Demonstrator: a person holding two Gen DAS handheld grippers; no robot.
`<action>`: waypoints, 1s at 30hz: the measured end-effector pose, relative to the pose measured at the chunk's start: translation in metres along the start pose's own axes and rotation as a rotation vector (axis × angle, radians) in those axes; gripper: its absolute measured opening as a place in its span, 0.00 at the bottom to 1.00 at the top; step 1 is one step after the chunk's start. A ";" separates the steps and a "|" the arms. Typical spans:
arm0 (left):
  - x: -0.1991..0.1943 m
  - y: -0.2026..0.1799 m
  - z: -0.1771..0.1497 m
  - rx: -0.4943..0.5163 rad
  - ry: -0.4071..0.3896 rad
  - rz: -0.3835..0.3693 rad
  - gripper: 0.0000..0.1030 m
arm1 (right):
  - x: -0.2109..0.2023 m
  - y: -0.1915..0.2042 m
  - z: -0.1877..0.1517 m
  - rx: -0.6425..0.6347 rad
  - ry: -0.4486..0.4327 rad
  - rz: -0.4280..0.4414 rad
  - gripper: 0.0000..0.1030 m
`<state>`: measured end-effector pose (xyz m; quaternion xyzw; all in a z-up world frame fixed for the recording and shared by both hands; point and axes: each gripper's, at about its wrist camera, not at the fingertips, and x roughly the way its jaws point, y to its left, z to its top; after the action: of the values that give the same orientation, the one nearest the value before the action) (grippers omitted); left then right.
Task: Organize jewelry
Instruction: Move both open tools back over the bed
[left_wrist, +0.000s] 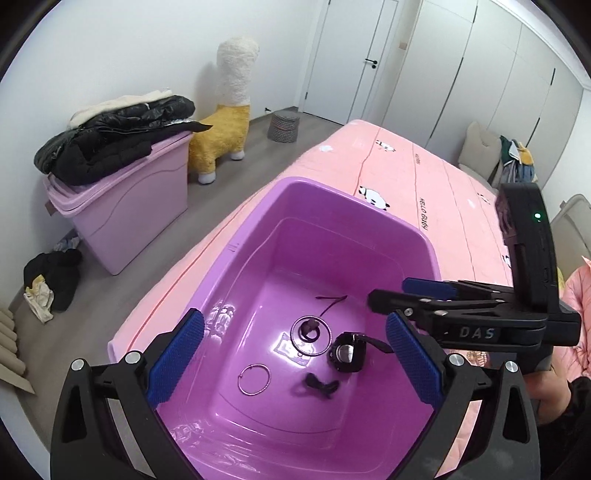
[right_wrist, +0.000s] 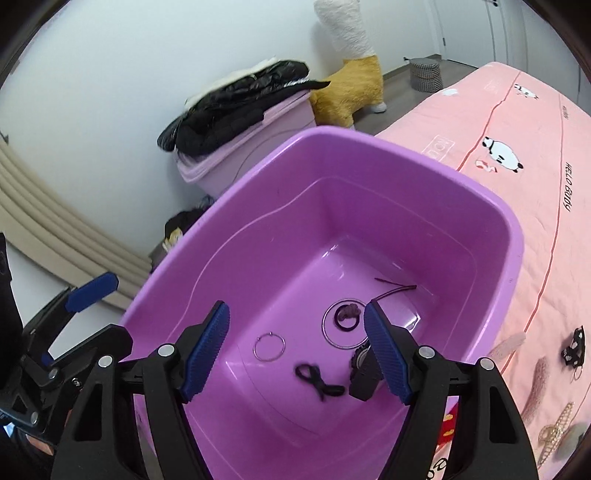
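A purple plastic bin (left_wrist: 369, 206) (right_wrist: 480, 192) sits on the pink bedspread (left_wrist: 406, 166). On its floor lie a thin hoop (left_wrist: 255, 379) (right_wrist: 269, 346), a larger ring around a small dark piece (left_wrist: 309, 335) (right_wrist: 343, 328), a black watch (left_wrist: 347, 356) (right_wrist: 364, 369), a black hair tie (left_wrist: 321, 386) (right_wrist: 317, 380) and a dark red cord (left_wrist: 332, 301) (right_wrist: 395, 290). My left gripper (left_wrist: 295, 354) (right_wrist: 70, 325) hangs open above the bin, holding nothing. My right gripper (right_wrist: 297, 350) (left_wrist: 391, 291) is beside it over the bin, open and holding nothing.
More hair clips lie on the bedspread right of the bin: a pearl claw clip (right_wrist: 554, 432), fuzzy pink clips (right_wrist: 535, 384) and a black bow (right_wrist: 574, 349). On the floor stand a lidded pink box with a black jacket (left_wrist: 118, 140), an alpaca plush (left_wrist: 225, 122) and a basket (left_wrist: 283, 127).
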<state>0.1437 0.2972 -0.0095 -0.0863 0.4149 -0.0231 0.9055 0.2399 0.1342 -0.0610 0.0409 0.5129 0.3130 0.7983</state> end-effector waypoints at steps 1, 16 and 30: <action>-0.001 -0.001 0.000 0.000 0.000 0.014 0.94 | -0.005 -0.002 -0.002 0.006 -0.016 0.001 0.70; -0.025 -0.069 -0.020 0.045 0.008 0.048 0.94 | -0.099 -0.065 -0.088 0.159 -0.151 -0.045 0.70; -0.024 -0.192 -0.074 0.197 0.051 -0.059 0.94 | -0.198 -0.151 -0.261 0.399 -0.261 -0.220 0.70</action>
<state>0.0781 0.1012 -0.0052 -0.0086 0.4310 -0.0926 0.8975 0.0339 -0.1604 -0.0848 0.1816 0.4584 0.1091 0.8631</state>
